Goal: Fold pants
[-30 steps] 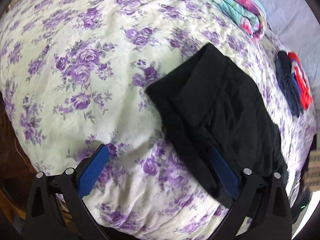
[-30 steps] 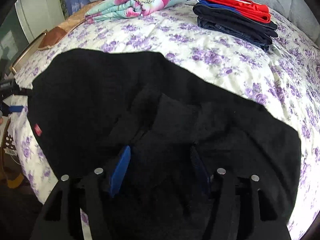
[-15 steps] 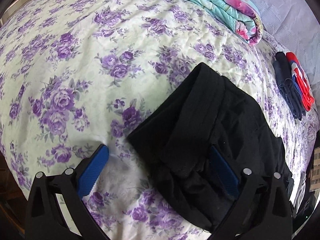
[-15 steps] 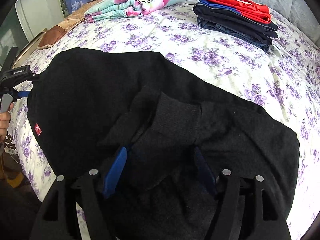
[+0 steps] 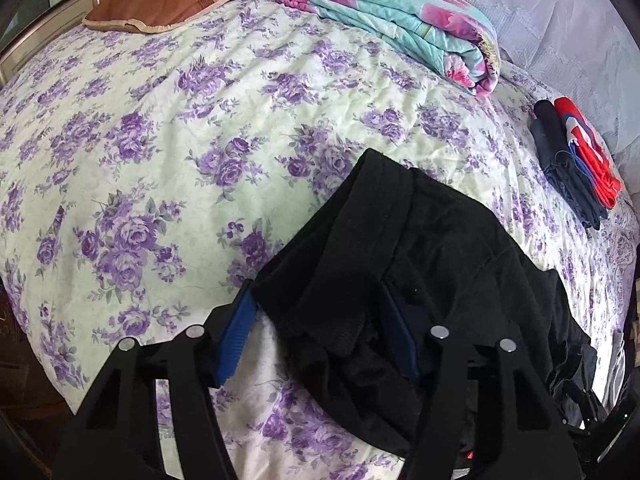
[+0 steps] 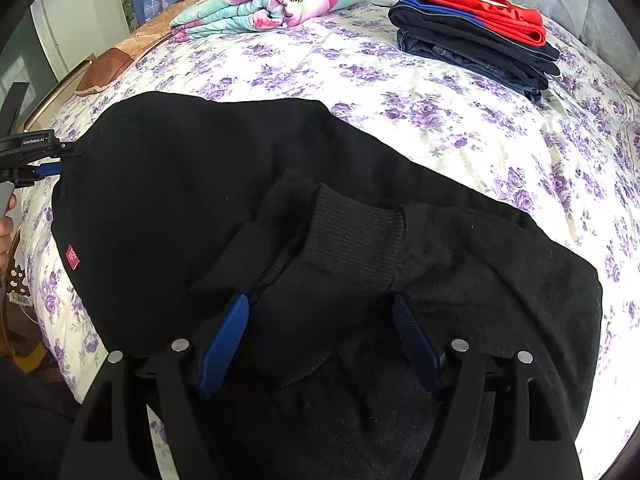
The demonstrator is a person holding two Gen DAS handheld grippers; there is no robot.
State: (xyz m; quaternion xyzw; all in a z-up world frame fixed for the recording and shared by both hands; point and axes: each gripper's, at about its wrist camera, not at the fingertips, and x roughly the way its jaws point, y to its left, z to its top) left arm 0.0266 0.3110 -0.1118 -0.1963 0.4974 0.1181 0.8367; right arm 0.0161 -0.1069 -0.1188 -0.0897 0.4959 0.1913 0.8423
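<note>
Currently: left gripper (image 5: 320, 332) and right gripper (image 6: 320, 336) spread apart, each straddling black pants (image 6: 180, 184) fabric on bed (image 6: 480, 132), unclenched.

Bed (image 5: 280, 92) covered with purple-flowered bedspread. Folded floral quilt (image 5: 404, 20) lies near far edge. Brown pillow (image 5: 156, 4) sits beside it. Stack of folded clothes (image 6: 476, 36), red garment uppermost, rests well apart.

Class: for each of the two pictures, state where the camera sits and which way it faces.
Left wrist: on the left gripper, facing across the bed toward the folded quilt; its fingers straddle the black pants.
Right wrist: on the right gripper, facing over the pants' ribbed cuff; left gripper at left edge.
Shared: pants, quilt, stacked clothes.
</note>
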